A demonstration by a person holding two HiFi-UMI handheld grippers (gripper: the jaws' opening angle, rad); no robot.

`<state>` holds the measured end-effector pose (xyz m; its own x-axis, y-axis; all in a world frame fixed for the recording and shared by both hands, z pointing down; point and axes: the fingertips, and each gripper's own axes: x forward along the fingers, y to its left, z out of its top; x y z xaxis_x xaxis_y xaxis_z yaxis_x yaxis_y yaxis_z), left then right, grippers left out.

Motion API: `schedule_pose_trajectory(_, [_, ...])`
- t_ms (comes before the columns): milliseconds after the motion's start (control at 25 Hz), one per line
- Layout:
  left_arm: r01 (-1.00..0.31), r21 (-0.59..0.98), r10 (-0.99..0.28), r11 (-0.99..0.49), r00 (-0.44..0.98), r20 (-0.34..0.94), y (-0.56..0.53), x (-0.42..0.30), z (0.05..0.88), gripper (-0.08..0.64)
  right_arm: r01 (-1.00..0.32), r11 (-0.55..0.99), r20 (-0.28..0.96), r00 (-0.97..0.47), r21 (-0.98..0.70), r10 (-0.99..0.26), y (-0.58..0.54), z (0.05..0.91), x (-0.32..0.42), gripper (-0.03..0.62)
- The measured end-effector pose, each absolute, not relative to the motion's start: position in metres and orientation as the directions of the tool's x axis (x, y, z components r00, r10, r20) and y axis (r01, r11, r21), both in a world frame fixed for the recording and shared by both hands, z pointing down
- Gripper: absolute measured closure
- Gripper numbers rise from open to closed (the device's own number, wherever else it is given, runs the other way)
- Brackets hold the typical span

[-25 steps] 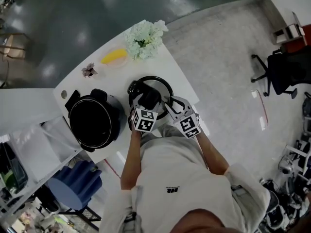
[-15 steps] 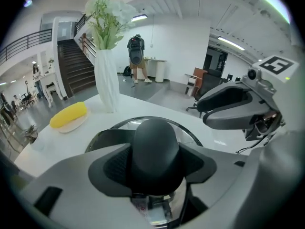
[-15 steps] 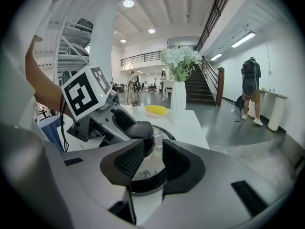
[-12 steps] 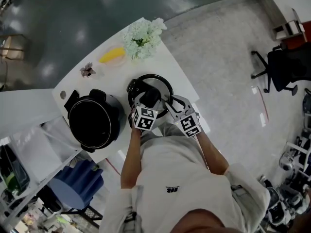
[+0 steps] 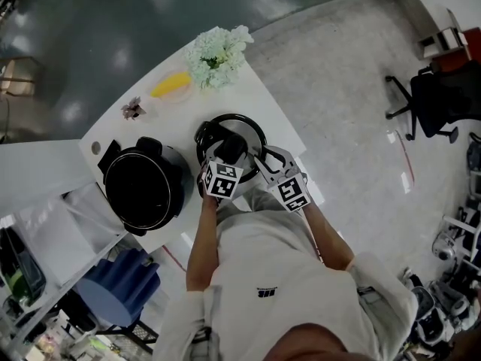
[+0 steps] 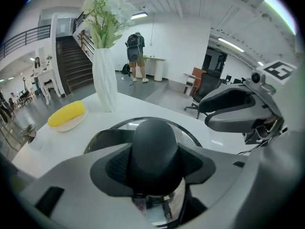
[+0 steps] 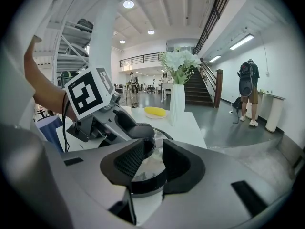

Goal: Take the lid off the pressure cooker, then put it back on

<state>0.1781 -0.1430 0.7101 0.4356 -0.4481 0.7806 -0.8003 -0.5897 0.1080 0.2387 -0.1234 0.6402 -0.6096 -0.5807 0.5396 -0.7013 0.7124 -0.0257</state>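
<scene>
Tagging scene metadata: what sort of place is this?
Probably an open-plan office or lab hall, not a home kitchen: a wide staircase up to a railed mezzanine, an office chair on a polished floor, and the pressure cooker on a white table.

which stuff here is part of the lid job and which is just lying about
Job: lid, its knob, cooker pot, left gripper (jaws just closed on knob), right gripper at the lid's rim.
Lying about: flower vase, yellow item, dried sprig, office chair.
</scene>
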Motion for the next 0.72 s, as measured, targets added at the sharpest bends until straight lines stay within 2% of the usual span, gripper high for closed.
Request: schedule_pose_trajectory(720, [-0.768,0.083,-0.478,-0.635,0.476,0.738,-0.143,0.179,0.63,0.273,-0.725,0.688,0.481,-0.595,0.024,-0.644,-0.125,0.583,0.238,0.471])
